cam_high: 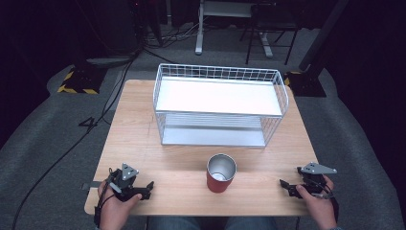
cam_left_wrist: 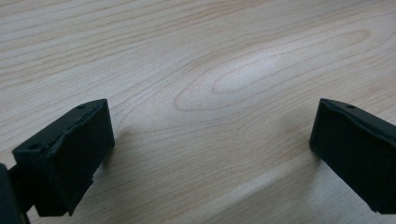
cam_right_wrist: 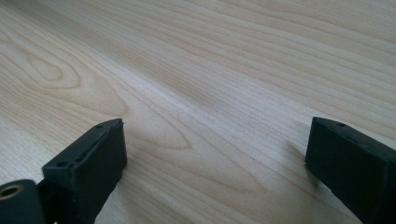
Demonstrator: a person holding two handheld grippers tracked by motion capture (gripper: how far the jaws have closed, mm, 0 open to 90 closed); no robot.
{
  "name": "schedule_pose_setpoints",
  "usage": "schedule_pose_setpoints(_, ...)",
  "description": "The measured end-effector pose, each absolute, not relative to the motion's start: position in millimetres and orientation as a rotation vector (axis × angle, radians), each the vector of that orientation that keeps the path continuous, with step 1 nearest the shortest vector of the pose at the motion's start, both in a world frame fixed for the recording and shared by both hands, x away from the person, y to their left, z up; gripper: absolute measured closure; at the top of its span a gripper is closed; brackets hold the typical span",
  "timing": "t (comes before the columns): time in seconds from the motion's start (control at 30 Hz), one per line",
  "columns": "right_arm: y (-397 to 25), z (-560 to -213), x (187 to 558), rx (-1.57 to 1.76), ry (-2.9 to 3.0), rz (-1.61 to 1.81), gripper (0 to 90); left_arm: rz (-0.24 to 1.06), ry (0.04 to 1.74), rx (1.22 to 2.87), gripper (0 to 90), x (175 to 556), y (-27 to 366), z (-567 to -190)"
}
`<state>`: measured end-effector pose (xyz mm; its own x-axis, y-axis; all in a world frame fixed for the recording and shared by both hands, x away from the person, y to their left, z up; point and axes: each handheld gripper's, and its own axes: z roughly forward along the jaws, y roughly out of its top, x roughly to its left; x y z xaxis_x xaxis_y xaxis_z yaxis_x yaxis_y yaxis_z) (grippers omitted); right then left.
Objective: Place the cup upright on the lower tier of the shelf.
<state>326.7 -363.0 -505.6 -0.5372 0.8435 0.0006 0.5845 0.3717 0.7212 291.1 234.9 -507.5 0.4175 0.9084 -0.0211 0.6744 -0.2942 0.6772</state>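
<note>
A red cup [cam_high: 221,173] with a shiny metal inside stands upright near the front middle of the wooden table [cam_high: 139,134]. Behind it stands a white wire shelf rack [cam_high: 220,105] with two levels. My left gripper [cam_high: 143,190] rests on the table at the front left corner, held by a hand, its jaws wide apart over bare wood [cam_left_wrist: 212,135]. My right gripper [cam_high: 287,187] rests at the front right, also held by a hand, its jaws spread wide with nothing between them [cam_right_wrist: 215,154]. The cup sits between the two grippers, apart from both.
The table stands on grey carpet. Black cables [cam_high: 110,96] trail over the floor at the left. Desk legs [cam_high: 198,33] and a chair base [cam_high: 268,38] stand beyond the table. Yellow-black striped blocks [cam_high: 76,84] lie at the far left and right.
</note>
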Motion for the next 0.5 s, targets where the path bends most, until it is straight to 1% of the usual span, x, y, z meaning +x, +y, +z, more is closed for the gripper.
schedule_pose_setpoints(0.1,-363,-506,327,1.245,2.269,0.967,5.5,0.489,1.335,2.057,0.7,291,235,-507)
schedule_pose_setpoints(0.13,-363,-506,327,1.246,2.268,0.967,5.4,0.491,1.334,2.05,2.5,290,235,-507)
schedule_pose_setpoints(0.17,-363,-506,327,1.247,2.268,0.964,5.1,0.494,1.323,2.05,5.7,290,236,-506)
schedule_pose_setpoints(0.23,-363,-506,327,1.248,2.268,0.963,4.7,0.497,1.314,2.042,17.3,290,235,-505)
schedule_pose_setpoints(0.27,-362,-506,328,1.25,2.27,0.96,3.5,0.49,1.308,2.039,19.2,289,236,-504)
schedule_pose_setpoints(0.3,-362,-506,328,1.25,2.27,0.96,3.5,0.478,1.309,2.032,19.2,289,237,-503)
schedule_pose_setpoints(0.33,-362,-506,329,1.253,2.27,0.953,2.3,0.481,1.306,2.007,15.6,288,237,-501)
schedule_pose_setpoints(0.37,-362,-506,329,1.253,2.27,0.953,2.3,0.481,1.306,2.007,17.6,288,237,-501)
schedule_pose_setpoints(0.43,-362,-506,329,1.253,2.271,0.953,1.9,0.522,1.303,1.973,15.0,285,238,-494)
schedule_pose_setpoints(0.47,-362,-506,329,1.253,2.271,0.953,1.9,0.533,1.294,1.965,16.4,284,239,-491)
schedule_pose_setpoints(0.5,-362,-506,329,1.253,2.271,0.953,1.9,0.533,1.294,1.965,15.7,284,239,-491)
